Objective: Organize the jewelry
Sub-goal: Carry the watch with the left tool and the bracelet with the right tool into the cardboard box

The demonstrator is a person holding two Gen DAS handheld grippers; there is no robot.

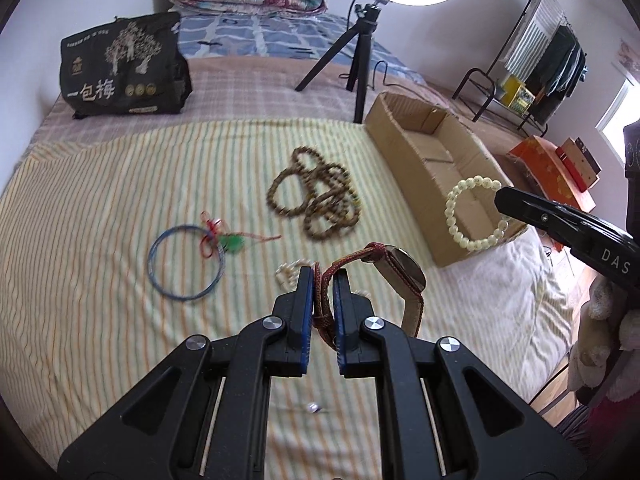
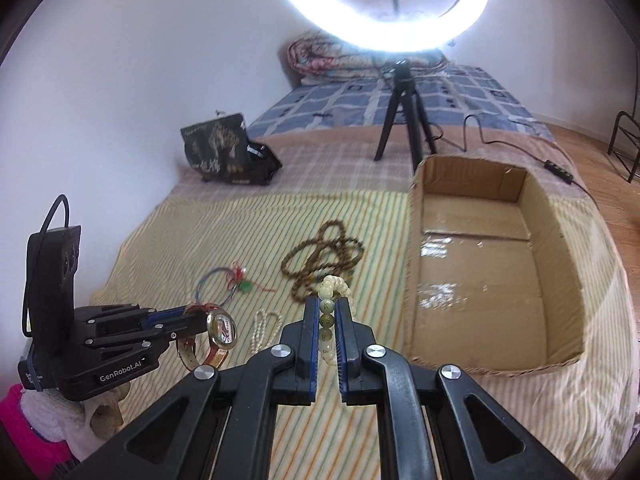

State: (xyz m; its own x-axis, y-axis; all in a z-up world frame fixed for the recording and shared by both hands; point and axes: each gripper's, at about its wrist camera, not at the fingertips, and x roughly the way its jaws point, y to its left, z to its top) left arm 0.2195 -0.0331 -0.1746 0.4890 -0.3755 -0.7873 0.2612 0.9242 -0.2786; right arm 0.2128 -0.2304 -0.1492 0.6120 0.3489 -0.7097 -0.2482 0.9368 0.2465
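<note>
A bed covered by a yellow striped sheet (image 1: 100,208) fills both views. At the right of each frame an open brown cardboard box (image 2: 416,264) is set on the sheet, its taped floor bare. At mid-frame a tangle of brown wooden bead strands (image 1: 316,196) is heaped beside the box. Left of it a thin blue bangle (image 1: 186,262) is laid flat, with a red cord and green pendant (image 1: 230,242) across its rim. A small string of white beads (image 2: 264,330) is seen just beyond the gripper tips.

In the left wrist view, the left gripper (image 1: 323,292) at lower centre is closed narrowly on the red woven strap of a wristwatch (image 1: 404,270), whose square glass face is tilted to the right, lifted above the sheet.

In the right wrist view, the right gripper (image 2: 327,320) at lower centre is clamped on a cream pearl-like bead bracelet (image 2: 332,286); the loop is held in the air in front of the near end of the box, just left of its wall.
</note>
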